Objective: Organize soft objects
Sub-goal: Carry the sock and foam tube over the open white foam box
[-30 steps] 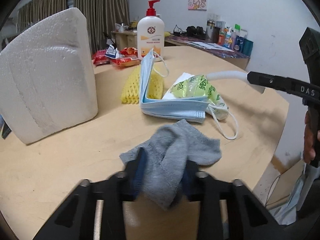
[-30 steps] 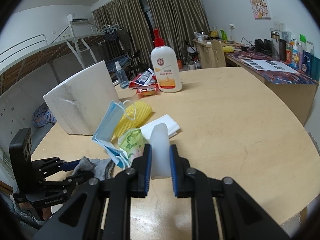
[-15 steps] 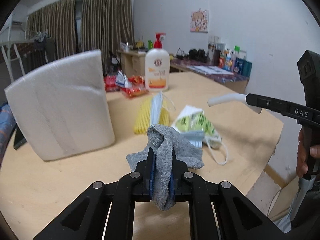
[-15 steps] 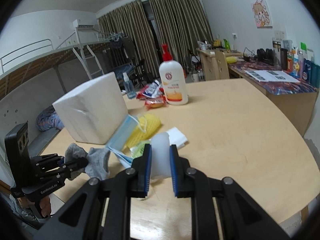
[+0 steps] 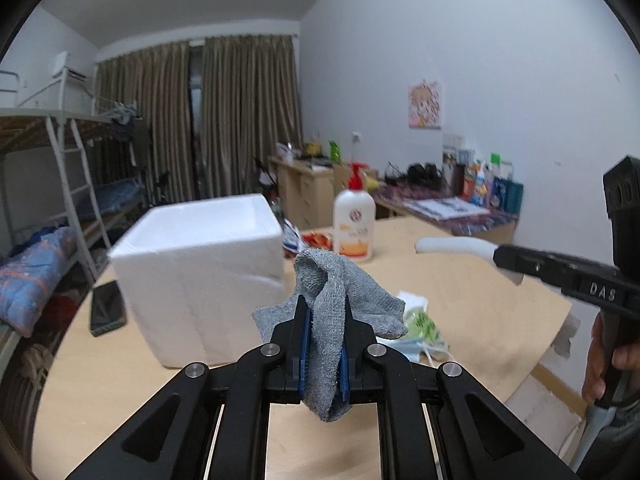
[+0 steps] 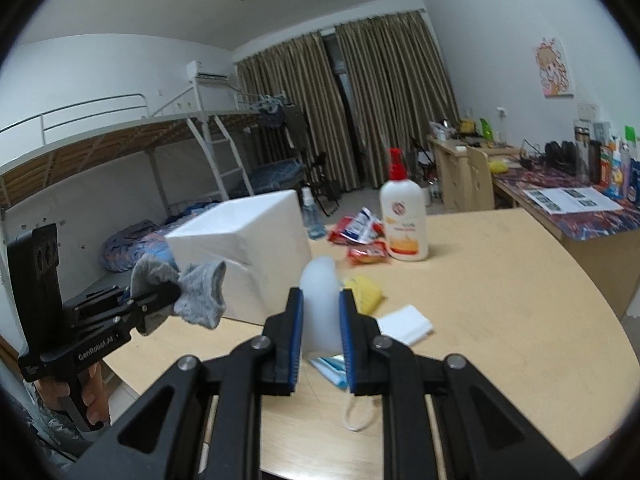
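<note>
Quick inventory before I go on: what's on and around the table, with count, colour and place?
sock: 1, grey, held above the table
soft white piece: 1, white, held above the table
foam box: 1, white, table's left part
pump bottle: 1, white, red pump, far side
snack packets: several, red, beside pump bottle
yellow foam net: 1, mid-table
face mask: 1, blue, near edge
tissue pack: 1, white, mid-table
left hand-held gripper: black, shut on sock
right hand-held gripper: black, shut on soft white piece

The foam box and lotion bottle crowd the table's far-left side; its right side lies open.
</note>
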